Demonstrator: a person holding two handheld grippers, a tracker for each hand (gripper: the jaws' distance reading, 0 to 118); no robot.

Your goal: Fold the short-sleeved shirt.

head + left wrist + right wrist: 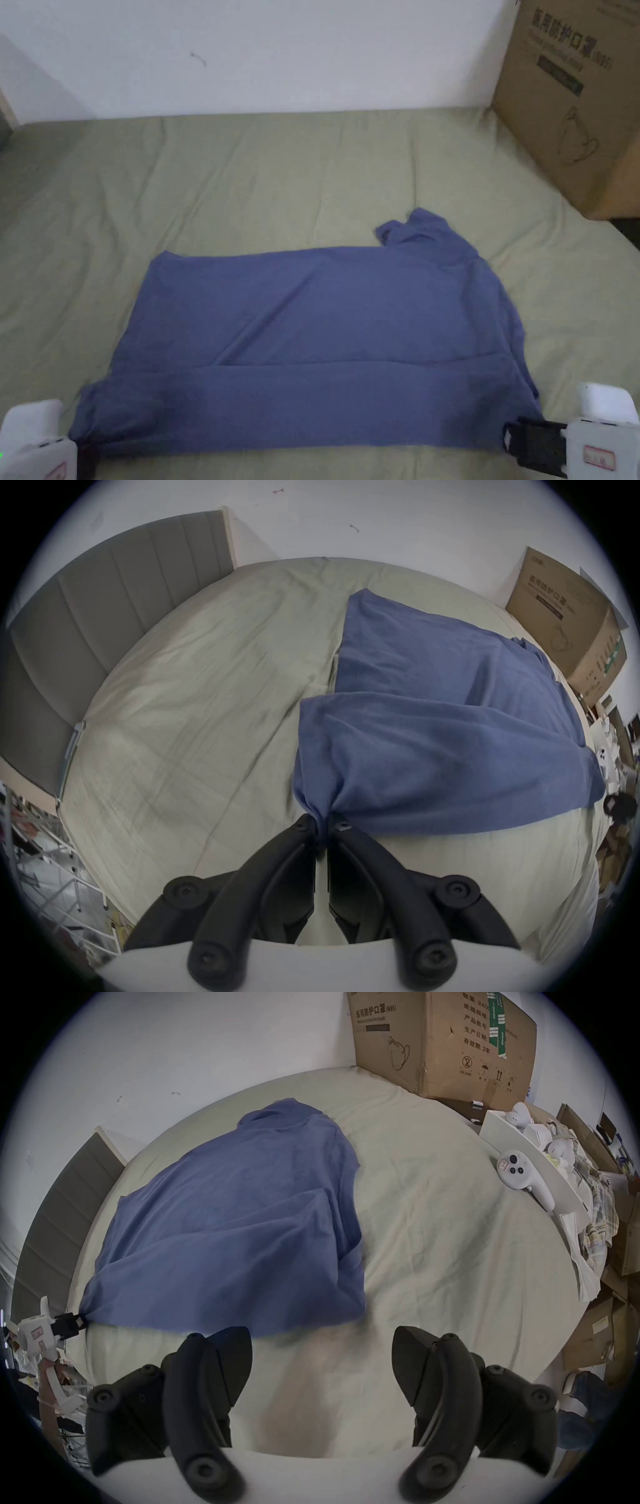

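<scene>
1. The left hand-held gripper (323, 826) sat nearest, at the near left corner of the blue cotton short-sleeved shirt (325, 337); its black jaws were pressed together with a bunched pinch of the blue cloth between them
2. The right hand-held gripper (322, 1342) hovered just off the near right corner of the shirt, jaws spread wide with only bedsheet between them, gripping nothing
3. The shirt lay across the pale green bedsheet (281, 175) of the bed, its near strip already doubled over the body, and one sleeve poking up at the far right edge
4. Risk, as I judge it: with one corner pinched and the other free, any lift or pull by the left side alone would drag the cloth askew and undo the near fold
5. The loose right corner looked slightly blurred, so it may have been slack and likely to slump unevenly; the bunched left pinch could also leave a crease or catch both layers
6. Farther off, a brown cardboard box (572, 100) stood at the bed's far right corner against the white wall (281, 50), well apart from the shirt
</scene>
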